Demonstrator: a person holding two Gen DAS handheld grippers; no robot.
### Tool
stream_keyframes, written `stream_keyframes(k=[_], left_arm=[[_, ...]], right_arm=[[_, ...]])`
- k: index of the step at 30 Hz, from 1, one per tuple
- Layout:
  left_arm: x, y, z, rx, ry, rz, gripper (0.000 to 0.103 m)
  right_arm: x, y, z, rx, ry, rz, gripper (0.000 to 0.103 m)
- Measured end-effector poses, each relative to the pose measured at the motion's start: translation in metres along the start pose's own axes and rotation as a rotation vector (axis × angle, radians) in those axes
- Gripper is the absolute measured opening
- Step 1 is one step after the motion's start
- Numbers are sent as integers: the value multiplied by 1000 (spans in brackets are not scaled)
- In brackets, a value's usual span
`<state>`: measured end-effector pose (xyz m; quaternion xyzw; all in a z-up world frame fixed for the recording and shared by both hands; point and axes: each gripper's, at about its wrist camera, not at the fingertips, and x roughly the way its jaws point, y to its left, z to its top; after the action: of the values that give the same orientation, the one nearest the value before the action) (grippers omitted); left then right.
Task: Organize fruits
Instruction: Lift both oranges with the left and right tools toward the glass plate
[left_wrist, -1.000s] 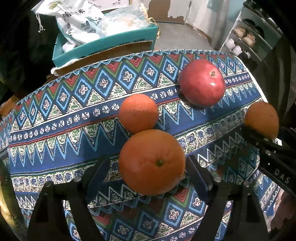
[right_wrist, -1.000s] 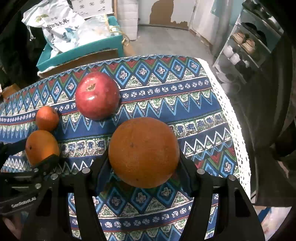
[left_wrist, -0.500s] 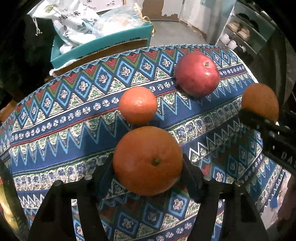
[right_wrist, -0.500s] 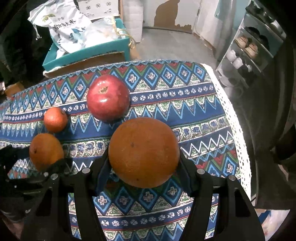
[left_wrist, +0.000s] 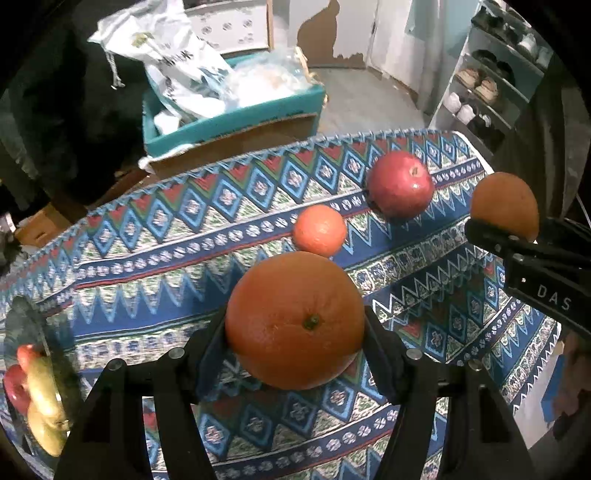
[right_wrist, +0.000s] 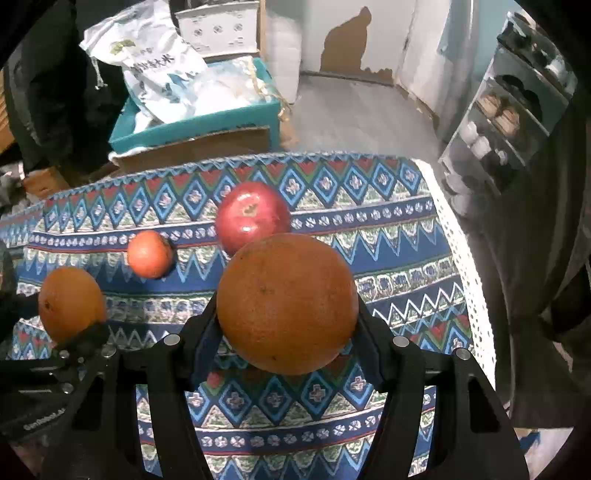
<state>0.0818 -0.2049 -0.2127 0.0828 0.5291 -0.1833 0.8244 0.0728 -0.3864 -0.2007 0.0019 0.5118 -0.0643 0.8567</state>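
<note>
My left gripper (left_wrist: 295, 332) is shut on a large orange (left_wrist: 295, 319) with its stem scar facing the camera, held above the patterned tablecloth (left_wrist: 147, 258). My right gripper (right_wrist: 286, 317) is shut on a second, duller orange (right_wrist: 286, 302), also clear of the cloth; this orange (left_wrist: 504, 205) shows at the right of the left wrist view. A small tangerine (left_wrist: 319, 230) and a red apple (left_wrist: 400, 184) lie on the cloth beyond both grippers. In the right wrist view the left-held orange (right_wrist: 70, 302) sits at the left, with the tangerine (right_wrist: 149, 254) and apple (right_wrist: 251, 218) behind.
A glass bowl (left_wrist: 33, 369) with red and yellow fruit stands at the table's left edge. Behind the table is a teal box (left_wrist: 236, 118) with white bags on cardboard. A shoe rack (right_wrist: 509, 129) stands to the right. The cloth's white lace edge (right_wrist: 465, 277) marks the table's right side.
The left gripper's jaws closed onto the large orange and lifted it off the cloth. The right gripper rose with its orange. More of the room and the fruit bowl have come into view.
</note>
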Motion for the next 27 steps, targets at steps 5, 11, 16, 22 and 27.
stream_keyframes(k=[5,11,16,22,27], left_arm=[[-23,12,-1,-8,-36,25,69],[-51,23,-1,-30,-77,34,69],[-74,29,-3,-40,-112,38,69],[-98,38,-7,-52,-145,35,69],[-113,48,-11,-68,-163,31,69]], right_arm=[[-18,8,3,-18,-37,-2,64],[-40,19,7,-41,-78,6,64],[-58,27,9,-58,-107,21,64],[-79,43,11,-83,-139,45,64],[-97,60,13,-114,-174,71,64]])
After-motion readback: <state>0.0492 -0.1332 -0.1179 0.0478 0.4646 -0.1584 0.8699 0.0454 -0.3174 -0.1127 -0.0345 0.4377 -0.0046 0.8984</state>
